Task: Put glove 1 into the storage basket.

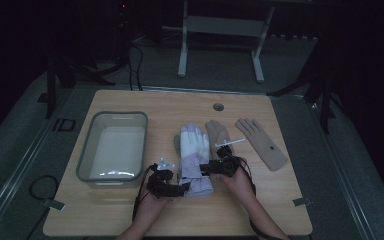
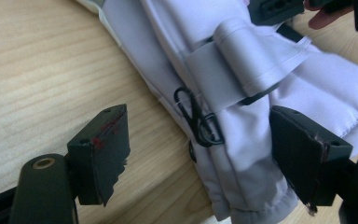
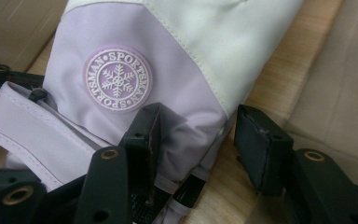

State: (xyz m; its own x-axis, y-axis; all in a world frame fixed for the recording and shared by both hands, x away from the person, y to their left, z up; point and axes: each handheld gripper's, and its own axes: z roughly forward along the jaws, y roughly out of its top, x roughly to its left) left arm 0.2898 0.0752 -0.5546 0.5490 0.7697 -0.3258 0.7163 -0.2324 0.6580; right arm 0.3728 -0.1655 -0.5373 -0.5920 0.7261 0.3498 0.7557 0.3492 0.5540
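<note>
Lilac glove (image 1: 194, 159) beside grey bin (image 1: 91, 161)

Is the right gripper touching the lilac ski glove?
Touching. In the right gripper view, one jaw of the right gripper rests on the lilac ski glove near its edge; the other jaw stands over bare wood.

From above we get a dim picture: the room is near black, and only the table (image 1: 260, 210) catches soft overhead light. A faint glare sits in the bin (image 1: 112, 145). Up close we see brighter, even light, the glove (image 3: 135, 60) sharp, the near jaws slightly soft.
</note>
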